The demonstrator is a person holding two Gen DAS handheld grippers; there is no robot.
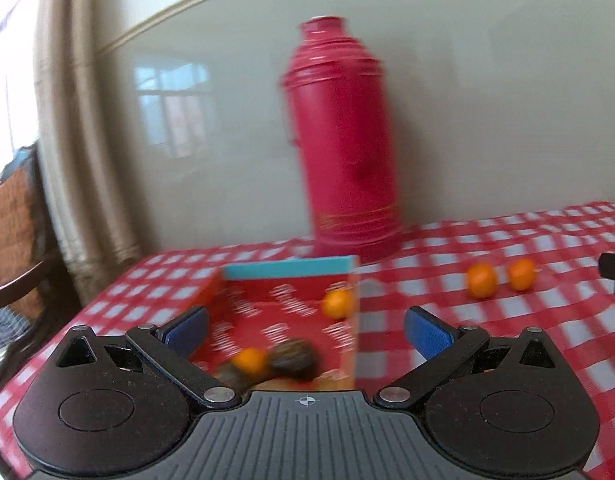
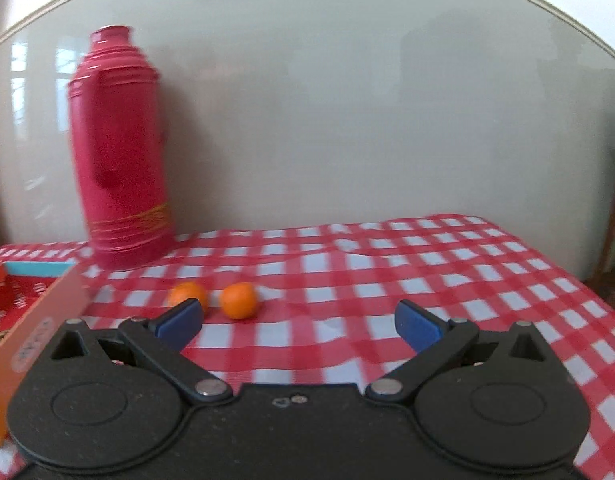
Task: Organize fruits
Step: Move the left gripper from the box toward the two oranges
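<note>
We see the left gripper [image 1: 305,330] with jaws spread wide and empty, poised over the near end of an open red box [image 1: 283,308]. The box holds two oranges [image 1: 338,304] and some dark, blurred items [image 1: 293,360]. The right gripper [image 2: 297,322] also has its jaws wide, nothing between them. Just beyond its left pad [image 2: 179,322], two more oranges [image 2: 238,300] lie side by side on the checked tabletop [image 2: 427,280]. A red flask [image 2: 121,152] stands upright against the wall behind.
</note>
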